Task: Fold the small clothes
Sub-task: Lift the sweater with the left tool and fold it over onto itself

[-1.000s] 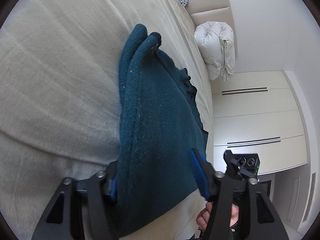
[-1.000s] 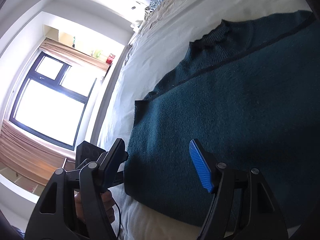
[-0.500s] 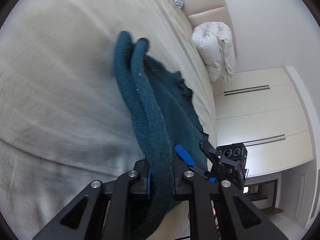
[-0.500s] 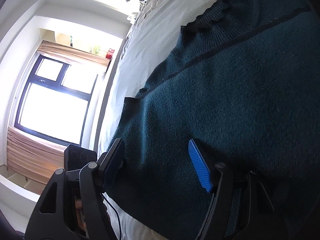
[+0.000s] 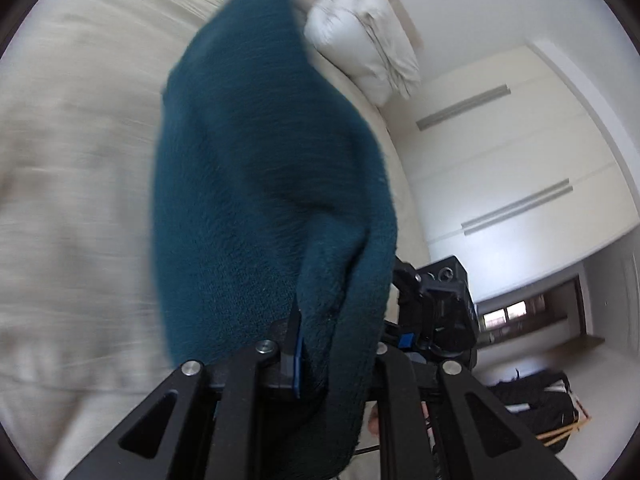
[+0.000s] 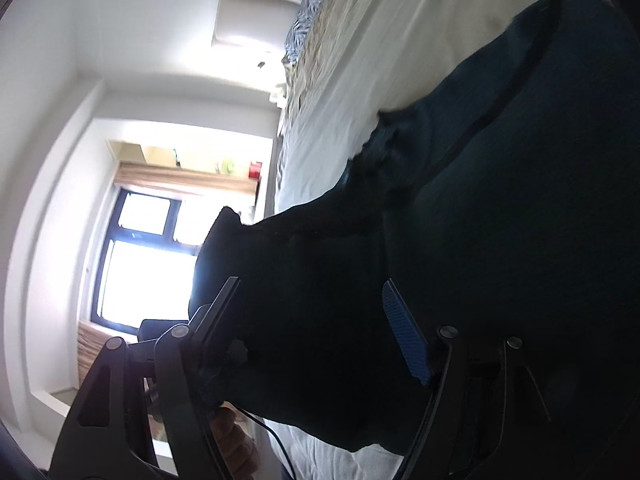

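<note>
On the bed (image 5: 72, 168): a teal knit sweater (image 5: 256, 184) lies partly on the beige cover, its near edge lifted off it.
Left gripper (image 5: 332, 344): narrow, clamped on a thick bunched fold of the sweater's near edge, which hangs raised between the fingers.
Right gripper (image 6: 316, 328): its jaws have just been opening and stand wide; the sweater passes between them, and the pads do not visibly press on it.
Sweater in the right view (image 6: 500, 220): dark and in shadow, spread toward the far right over the white sheet (image 6: 360, 92).
Step in hand: probably carrying the near edge over toward the far side.
Risk one: only one side is held, so the lifted edge may sag and land crooked.
Risk two: the bulky wad could slip from the left pinch if pulled fast.
Background: a rolled white duvet (image 5: 364, 40) lies at the far end.
</note>
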`<state>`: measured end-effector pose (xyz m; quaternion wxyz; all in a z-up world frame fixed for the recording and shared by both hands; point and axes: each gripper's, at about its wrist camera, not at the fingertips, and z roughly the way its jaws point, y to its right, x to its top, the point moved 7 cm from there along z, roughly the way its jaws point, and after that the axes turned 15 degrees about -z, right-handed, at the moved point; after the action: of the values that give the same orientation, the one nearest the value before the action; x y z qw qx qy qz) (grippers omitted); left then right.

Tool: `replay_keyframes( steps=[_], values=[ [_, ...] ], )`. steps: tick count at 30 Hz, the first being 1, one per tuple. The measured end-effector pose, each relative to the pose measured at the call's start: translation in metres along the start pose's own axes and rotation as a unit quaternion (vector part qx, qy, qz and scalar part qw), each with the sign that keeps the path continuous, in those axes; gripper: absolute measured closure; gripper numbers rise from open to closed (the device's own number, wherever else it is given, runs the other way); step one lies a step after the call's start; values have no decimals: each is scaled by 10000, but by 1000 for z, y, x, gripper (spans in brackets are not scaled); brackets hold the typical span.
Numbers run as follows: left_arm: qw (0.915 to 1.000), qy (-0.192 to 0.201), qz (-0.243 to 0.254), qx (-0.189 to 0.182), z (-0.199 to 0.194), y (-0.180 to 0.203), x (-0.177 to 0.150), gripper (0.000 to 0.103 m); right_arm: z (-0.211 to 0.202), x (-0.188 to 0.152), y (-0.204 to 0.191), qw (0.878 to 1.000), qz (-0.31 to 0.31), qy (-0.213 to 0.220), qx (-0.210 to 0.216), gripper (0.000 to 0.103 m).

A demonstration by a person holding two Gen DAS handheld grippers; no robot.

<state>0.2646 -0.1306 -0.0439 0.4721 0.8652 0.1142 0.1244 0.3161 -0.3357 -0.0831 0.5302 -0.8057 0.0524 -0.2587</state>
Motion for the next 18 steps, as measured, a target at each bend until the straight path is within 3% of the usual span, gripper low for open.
replay_keyframes(
  steps=[5,8,10,15,18],
  values=[
    [9996,-255,118,92,70,5,-13,85,-30,12,45,9978,598,265,110,28],
    [9988,-491,-35,68,94,-6,-24,65,-36,12,61,9959,834,278,197,28],
    [9983,-567,113,-52,92,-5,-33,45,-37,14,64,9962,805,258,205,28],
    [9977,-539,358,-203,60,-3,-42,35,-29,17,63,9976,676,139,-28,28],
    [9967,-363,464,-556,34,-2,-46,21,-20,19,59,9983,527,-6,-258,27]
  ],
)
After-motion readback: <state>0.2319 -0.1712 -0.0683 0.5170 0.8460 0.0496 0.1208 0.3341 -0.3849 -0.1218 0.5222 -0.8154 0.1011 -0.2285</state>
